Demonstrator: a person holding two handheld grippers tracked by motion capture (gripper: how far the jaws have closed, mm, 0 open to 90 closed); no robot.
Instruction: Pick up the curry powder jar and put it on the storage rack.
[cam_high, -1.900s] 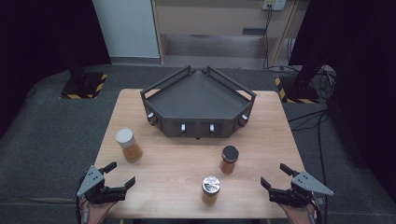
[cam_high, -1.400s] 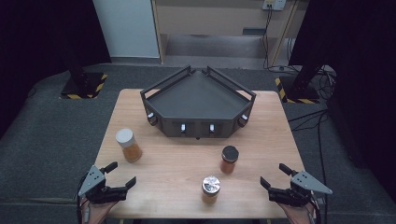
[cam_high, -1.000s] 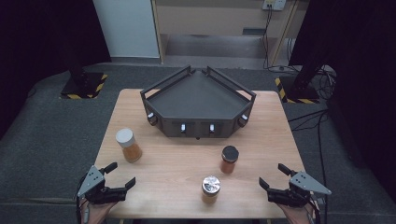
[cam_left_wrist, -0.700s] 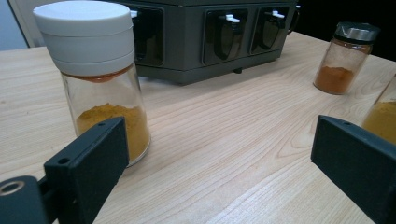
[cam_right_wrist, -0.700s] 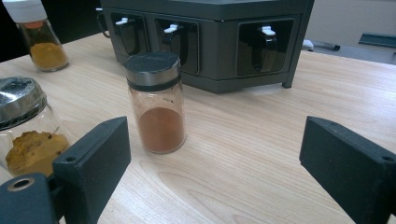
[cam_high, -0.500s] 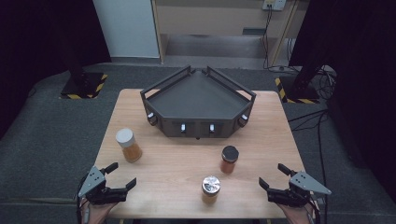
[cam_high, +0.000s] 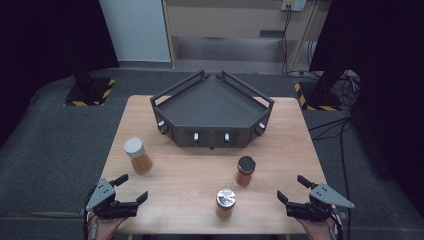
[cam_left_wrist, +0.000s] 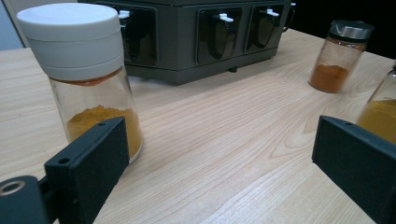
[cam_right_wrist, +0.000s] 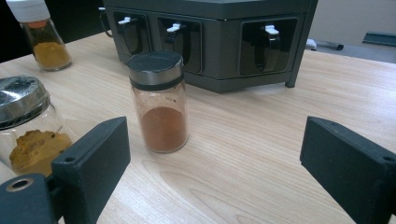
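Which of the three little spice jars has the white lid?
The jar on the table's left side, in front of the left gripper. The silver-lidded jar and black-lidded jar both stand further right.

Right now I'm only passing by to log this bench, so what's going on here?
A person holds a gripper in each hand at the near edge of the wooden table. The left gripper and right gripper are both open and hold nothing. Three spice jars stand upright and untouched: a white-lidded jar, a black-lidded jar and a silver-lidded jar. Behind them sits a dark angular rack.
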